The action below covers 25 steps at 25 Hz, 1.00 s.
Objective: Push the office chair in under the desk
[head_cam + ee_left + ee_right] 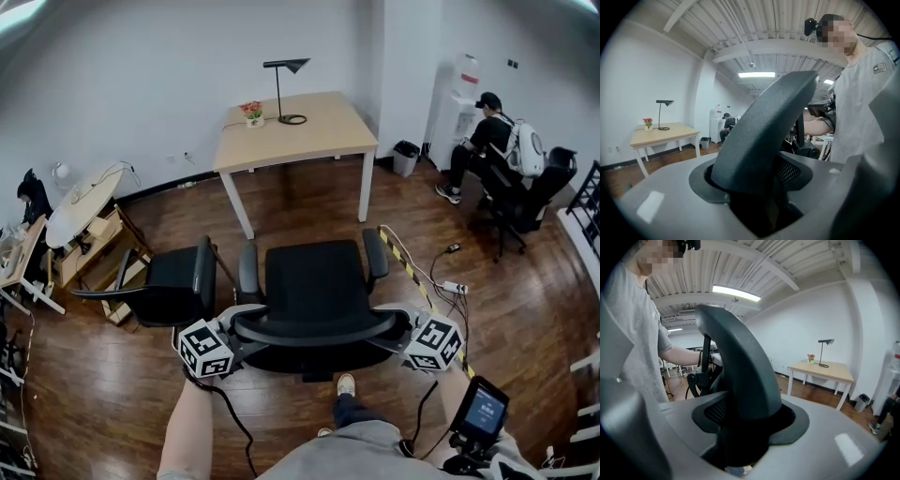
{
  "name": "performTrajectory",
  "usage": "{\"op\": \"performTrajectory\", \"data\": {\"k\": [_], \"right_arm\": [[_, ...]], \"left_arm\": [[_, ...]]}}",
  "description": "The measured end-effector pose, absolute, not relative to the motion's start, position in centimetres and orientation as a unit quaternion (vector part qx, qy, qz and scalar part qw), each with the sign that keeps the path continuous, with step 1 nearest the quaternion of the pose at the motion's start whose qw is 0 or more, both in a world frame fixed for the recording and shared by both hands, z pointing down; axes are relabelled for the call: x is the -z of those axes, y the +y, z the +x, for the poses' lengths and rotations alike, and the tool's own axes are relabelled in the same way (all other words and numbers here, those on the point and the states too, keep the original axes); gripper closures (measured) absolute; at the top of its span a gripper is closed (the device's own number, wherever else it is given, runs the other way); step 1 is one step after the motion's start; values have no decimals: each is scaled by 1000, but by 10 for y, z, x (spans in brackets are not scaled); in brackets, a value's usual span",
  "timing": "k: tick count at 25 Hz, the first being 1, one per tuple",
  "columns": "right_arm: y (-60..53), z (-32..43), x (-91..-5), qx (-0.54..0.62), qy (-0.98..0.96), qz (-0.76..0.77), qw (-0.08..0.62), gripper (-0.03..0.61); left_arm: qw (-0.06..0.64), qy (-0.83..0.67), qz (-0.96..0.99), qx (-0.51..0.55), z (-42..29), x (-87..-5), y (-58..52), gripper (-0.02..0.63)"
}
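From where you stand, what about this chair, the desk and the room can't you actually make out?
Wheels of the office chair: head view, hidden under its own seat and backrest.
Flowers on the desk: head view, too small to identify.
Small screen at lower right: head view, writing too small to read.
Seated person: head view, back turned, backpack covers their work.

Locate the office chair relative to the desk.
Head view, centre: the office chair stands short of the desk, not under it, backrest held by left gripper and right gripper.
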State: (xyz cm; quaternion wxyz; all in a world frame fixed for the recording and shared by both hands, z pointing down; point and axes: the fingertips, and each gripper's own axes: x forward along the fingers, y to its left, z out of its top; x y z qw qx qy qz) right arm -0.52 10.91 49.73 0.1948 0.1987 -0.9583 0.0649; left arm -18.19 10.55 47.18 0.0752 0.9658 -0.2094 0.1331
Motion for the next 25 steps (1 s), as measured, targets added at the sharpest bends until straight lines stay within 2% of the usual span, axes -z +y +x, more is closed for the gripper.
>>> {"op": "performTrajectory", "data": {"k": [25], "right_arm": [[-90,12,-497,-52,-969,166,175,350]], "left_arm": [[90,-237,960,-122,-164,-472,-85,337]]}}
